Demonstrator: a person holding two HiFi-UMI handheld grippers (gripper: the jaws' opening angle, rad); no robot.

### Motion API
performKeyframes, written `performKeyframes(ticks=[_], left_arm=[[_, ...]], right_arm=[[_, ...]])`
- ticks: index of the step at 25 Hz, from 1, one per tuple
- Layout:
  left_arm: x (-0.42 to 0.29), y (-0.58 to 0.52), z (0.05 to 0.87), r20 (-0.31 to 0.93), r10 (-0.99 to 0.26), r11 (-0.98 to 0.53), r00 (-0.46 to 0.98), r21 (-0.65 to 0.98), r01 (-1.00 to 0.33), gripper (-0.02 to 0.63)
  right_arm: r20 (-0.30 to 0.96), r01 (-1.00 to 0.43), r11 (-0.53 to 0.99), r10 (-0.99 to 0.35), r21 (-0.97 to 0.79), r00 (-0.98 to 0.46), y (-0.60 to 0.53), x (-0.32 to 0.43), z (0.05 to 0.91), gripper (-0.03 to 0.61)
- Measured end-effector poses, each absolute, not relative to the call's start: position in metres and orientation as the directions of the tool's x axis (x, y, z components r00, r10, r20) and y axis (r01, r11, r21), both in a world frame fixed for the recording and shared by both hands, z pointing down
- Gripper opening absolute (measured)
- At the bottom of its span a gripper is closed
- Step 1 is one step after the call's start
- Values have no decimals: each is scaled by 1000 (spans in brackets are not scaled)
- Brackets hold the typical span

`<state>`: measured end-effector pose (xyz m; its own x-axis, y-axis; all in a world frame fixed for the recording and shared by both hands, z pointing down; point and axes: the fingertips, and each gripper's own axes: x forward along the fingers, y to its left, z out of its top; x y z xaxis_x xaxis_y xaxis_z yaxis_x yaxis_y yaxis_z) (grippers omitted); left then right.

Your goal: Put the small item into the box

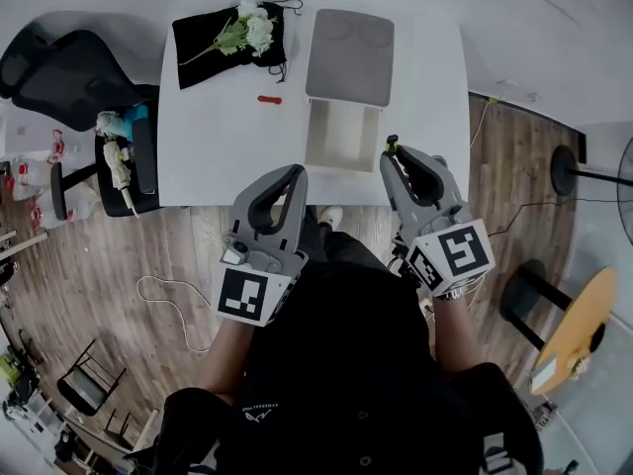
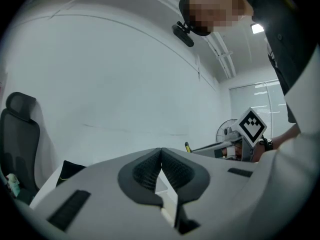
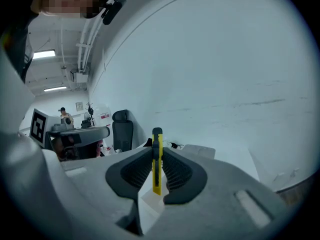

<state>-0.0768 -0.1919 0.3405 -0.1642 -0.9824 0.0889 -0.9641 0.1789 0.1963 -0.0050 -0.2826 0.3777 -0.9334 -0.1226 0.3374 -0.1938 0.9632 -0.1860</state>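
Note:
A white box (image 1: 342, 137) stands open on the white table (image 1: 213, 146), its grey lid (image 1: 349, 55) folded back behind it. A small red item (image 1: 269, 99) lies on the table left of the box. My right gripper (image 1: 390, 151) hovers at the table's front edge, just right of the box, shut on a yellow-and-black utility knife (image 3: 157, 166) that stands upright between the pads; its tip (image 1: 392, 142) pokes out. My left gripper (image 1: 296, 170) is held above the front edge, left of the box, shut with nothing in it (image 2: 161, 151).
A black cloth (image 1: 203, 43) bearing white flowers (image 1: 252, 28) lies at the table's back left. A black office chair (image 1: 74, 82) with clutter stands left of the table. A cable (image 1: 163, 300) lies on the wood floor. Right: fan stand (image 1: 566, 171), round wooden table (image 1: 579, 330).

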Motion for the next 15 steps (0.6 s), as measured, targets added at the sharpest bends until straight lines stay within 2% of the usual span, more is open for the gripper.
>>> performKeyframes(ticks=[15], left_arm=[[-142,-250,379,166,-985,85,-41,268,-960,5]], right_arm=[[580,-268,935,-89,-231,-810,-304,-73,485,67]])
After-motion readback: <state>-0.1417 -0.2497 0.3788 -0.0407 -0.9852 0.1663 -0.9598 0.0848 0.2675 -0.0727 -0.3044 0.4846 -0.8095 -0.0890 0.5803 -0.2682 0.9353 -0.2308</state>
